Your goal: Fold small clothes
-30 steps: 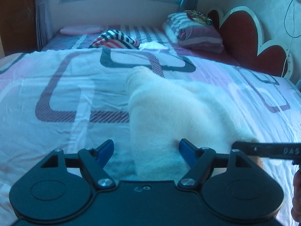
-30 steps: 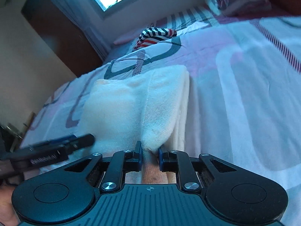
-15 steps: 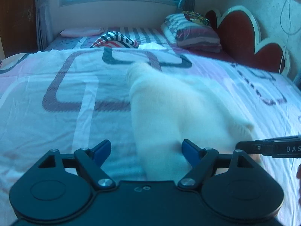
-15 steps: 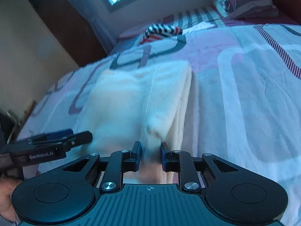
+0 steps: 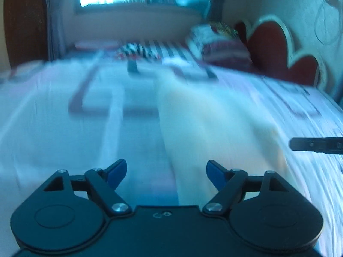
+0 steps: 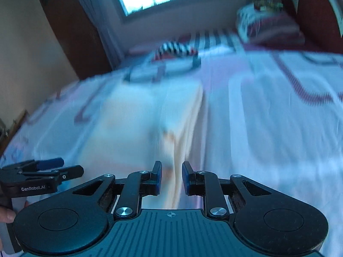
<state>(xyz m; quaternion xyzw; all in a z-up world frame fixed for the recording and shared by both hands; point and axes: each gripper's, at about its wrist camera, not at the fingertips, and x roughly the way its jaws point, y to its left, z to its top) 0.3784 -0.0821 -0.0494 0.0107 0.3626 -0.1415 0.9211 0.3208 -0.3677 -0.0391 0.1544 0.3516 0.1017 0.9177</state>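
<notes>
The cream towel-like cloth [image 6: 148,115] lies folded flat on the bed [image 6: 268,128], its layered edge facing the right claw [image 6: 171,176], whose fingers stand parted and empty, seemingly letting the fold settle; the left claw [image 5: 166,172] gapes wide, holding nothing, beside the cloth's near end.

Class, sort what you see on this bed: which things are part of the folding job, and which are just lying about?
Job in hand:
cream cloth, folded on the bedspread
left gripper, open
right gripper, slightly open, nothing held

Lying about:
striped garment
pillows
bedspread
headboard
</notes>
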